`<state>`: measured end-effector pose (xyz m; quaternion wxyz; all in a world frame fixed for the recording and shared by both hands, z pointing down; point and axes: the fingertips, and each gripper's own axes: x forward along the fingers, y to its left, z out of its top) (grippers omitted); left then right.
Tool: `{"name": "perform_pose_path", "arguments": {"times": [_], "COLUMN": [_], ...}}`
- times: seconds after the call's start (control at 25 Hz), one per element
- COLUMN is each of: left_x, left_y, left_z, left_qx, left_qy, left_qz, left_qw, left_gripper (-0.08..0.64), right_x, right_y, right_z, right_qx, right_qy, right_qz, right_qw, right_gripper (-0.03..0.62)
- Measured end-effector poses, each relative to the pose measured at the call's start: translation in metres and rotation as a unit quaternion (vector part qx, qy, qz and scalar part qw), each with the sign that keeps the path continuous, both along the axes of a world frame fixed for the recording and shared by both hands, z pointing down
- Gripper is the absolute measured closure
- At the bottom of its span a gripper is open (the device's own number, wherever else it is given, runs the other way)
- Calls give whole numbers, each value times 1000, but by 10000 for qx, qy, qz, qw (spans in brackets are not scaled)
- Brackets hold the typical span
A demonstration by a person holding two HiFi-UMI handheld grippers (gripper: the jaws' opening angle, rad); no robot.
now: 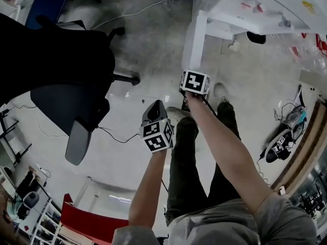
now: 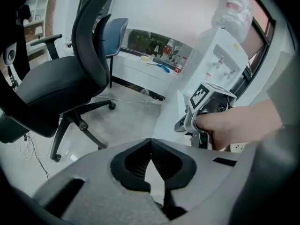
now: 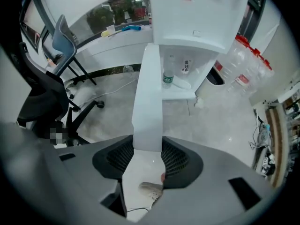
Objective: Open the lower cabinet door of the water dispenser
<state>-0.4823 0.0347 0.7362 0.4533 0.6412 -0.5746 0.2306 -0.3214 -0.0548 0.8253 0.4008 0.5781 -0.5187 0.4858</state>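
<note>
- Down at the foot of the water dispenser (image 3: pixel 199 11), the lower cabinet door (image 3: pixel 147 95) stands swung out and open, a white panel seen edge-on from the right gripper view.
- Right gripper (image 3: pixel 148 150) is on that door: the near edge of the panel sits between its fingers (image 3: pixel 175 157), with both pads pressed against it, so they are clamped on the door.
- From the head view, the same gripper points steeply down at the near end of the door, with the dispenser at the far right.
- Behind the open door the compartment shows a small bottle (image 3: pixel 168 77) with a green label, upright on the shelf, and a pale rounded item just right of it that is too small to name.
- Left gripper (image 2: pixel 151 143) hangs free to the left of the right one and nearer the person; its fingers (image 2: pixel 165 167) meet at the tips with nothing between them.
- A hand (image 2: pixel 229 128) wrapped round the right gripper shows in the left gripper view, in front of the dispenser.
- Off to the left, a black office chair (image 1: pixel 71 70) stands on the pale floor (image 1: pixel 153 50), with a blue chair (image 2: pixel 115 32) further back.
- Right of the dispenser, clear water jugs (image 3: pixel 240 64) with red caps lie stacked.
</note>
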Motion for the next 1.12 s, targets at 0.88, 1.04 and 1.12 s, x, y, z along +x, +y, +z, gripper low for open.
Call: {"name": "perform_pose_path", "arguments": {"times": [0.88,1.04,1.12], "left_x": [-56,-58,-56], "left_y": [0,1,1], "left_z": [-6,-7,-10], "left_qx": [-206,-223,-212], "left_qy": [-97,-95,-86], "left_qz": [10,-21,-17], "left_qw": [9997,9997,9997], "left_gripper": [549,549,549], "right_x": [-101,-106,-105], "right_y": [-45,-48,-47], "right_z": [9,10,10], "right_qx": [-371,-349,-347], "right_qy": [-662,-780,-884], "right_qz": [1397,1338,1338], "right_qw": [9873,9873,9864], "right_gripper": [405,400,396]}}
